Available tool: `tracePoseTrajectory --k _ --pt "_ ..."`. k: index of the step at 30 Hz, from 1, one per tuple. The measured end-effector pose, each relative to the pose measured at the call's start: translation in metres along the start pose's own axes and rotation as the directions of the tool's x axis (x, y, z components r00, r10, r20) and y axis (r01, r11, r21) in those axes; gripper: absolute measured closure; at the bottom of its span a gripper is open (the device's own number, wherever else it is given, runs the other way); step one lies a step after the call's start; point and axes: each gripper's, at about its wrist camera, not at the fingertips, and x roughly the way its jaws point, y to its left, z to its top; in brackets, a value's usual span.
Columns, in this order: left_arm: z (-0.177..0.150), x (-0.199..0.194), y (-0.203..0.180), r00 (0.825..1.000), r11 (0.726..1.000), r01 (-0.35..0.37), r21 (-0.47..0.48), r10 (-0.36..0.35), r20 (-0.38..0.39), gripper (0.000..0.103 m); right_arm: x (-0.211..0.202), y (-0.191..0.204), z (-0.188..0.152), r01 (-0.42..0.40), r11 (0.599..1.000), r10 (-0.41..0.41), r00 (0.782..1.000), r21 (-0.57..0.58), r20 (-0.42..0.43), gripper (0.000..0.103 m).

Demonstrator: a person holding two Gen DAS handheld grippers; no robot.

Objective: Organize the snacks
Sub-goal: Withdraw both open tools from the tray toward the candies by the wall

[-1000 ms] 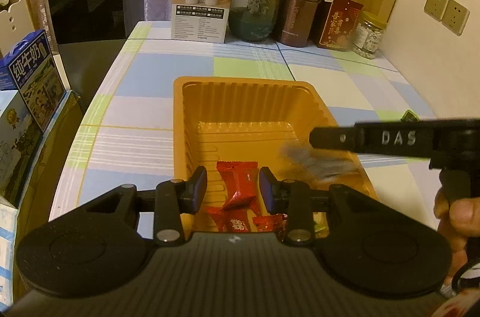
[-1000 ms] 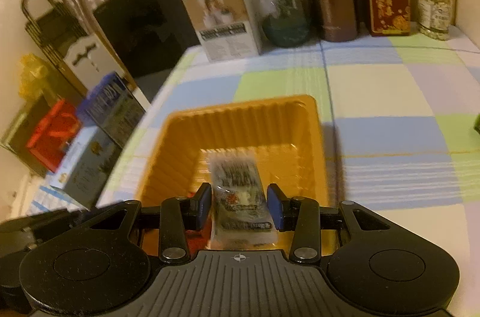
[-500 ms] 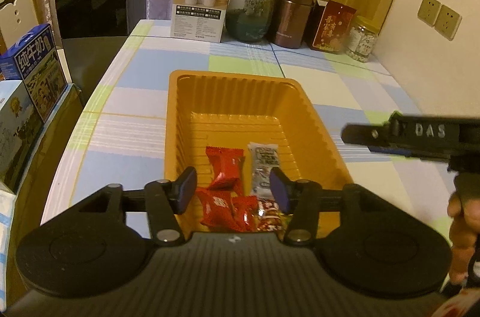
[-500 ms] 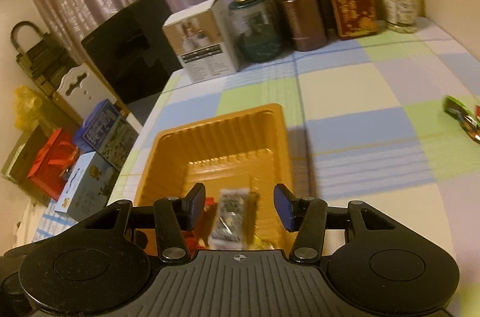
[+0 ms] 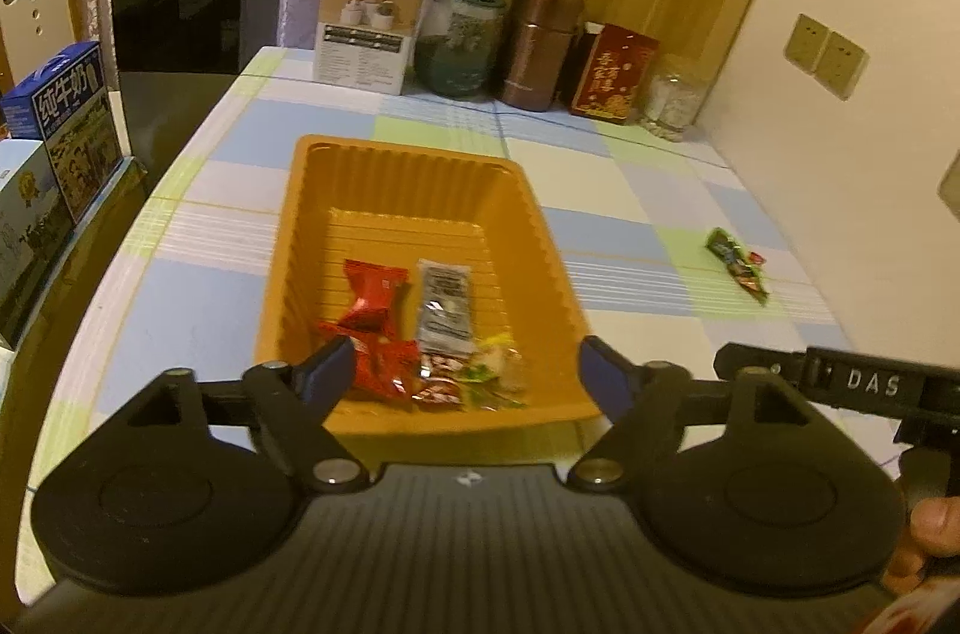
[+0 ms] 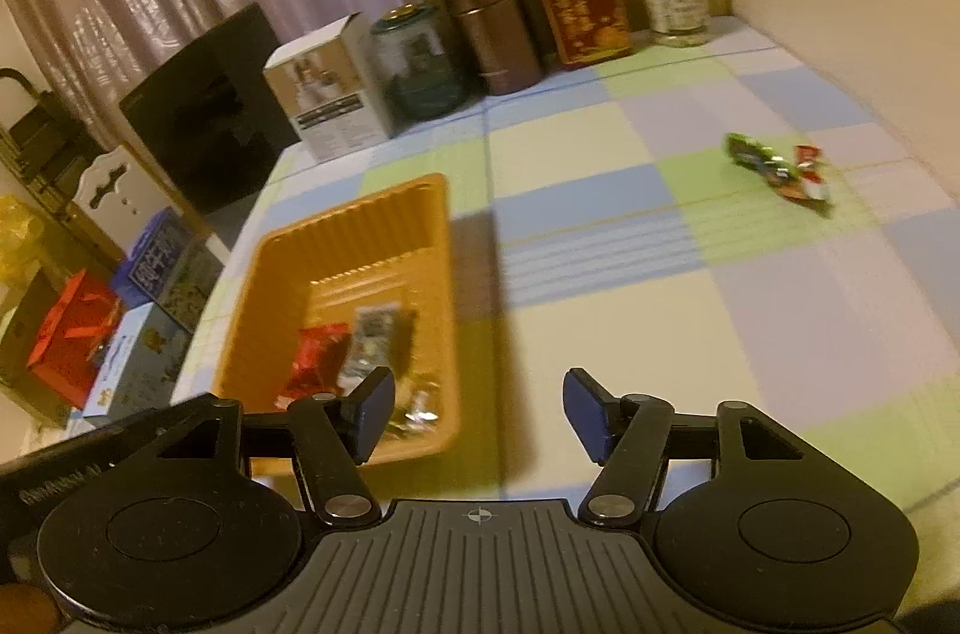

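Both claws are empty and spreading wider: left gripper [image 5: 462,370] over the orange tray [image 5: 414,166], where red packets [image 5: 372,298] and a grey packet [image 5: 444,304] lie; right gripper [image 6: 477,412] faces stray candies [image 6: 780,169] out on the tablecloth [image 6: 600,334], likely next.

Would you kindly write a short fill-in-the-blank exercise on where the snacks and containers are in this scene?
1. The grey snack packet lies inside the ____ tray.
2. The green-wrapped snack lies on the ____, outside the tray.
3. In the left wrist view, the grey packet lies to the ____ of the red-wrapped candy.
4. The brown canister stands between the green glass jar and the ____ box.

Missing words: orange; tablecloth; right; red
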Motion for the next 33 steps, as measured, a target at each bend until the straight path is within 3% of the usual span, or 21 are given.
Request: tracePoseTrajectory --k 10,18,33 --pt "-0.016 -0.013 -0.037 0.997 0.997 0.073 -0.014 -0.073 -0.017 0.012 -0.053 -0.039 -0.02 0.095 0.995 -0.094 0.995 -0.013 0.024 0.034" --pt "-0.02 -0.014 -0.061 0.996 0.996 0.083 0.021 -0.083 -0.02 0.01 -0.075 -0.076 -0.029 0.178 0.983 -0.18 0.983 0.041 0.036 0.033" --pt "-0.02 -0.008 -0.093 0.993 0.991 0.111 0.071 -0.109 -0.036 0.009 -0.093 -0.113 -0.023 0.227 0.967 -0.234 0.97 0.114 0.057 0.033"
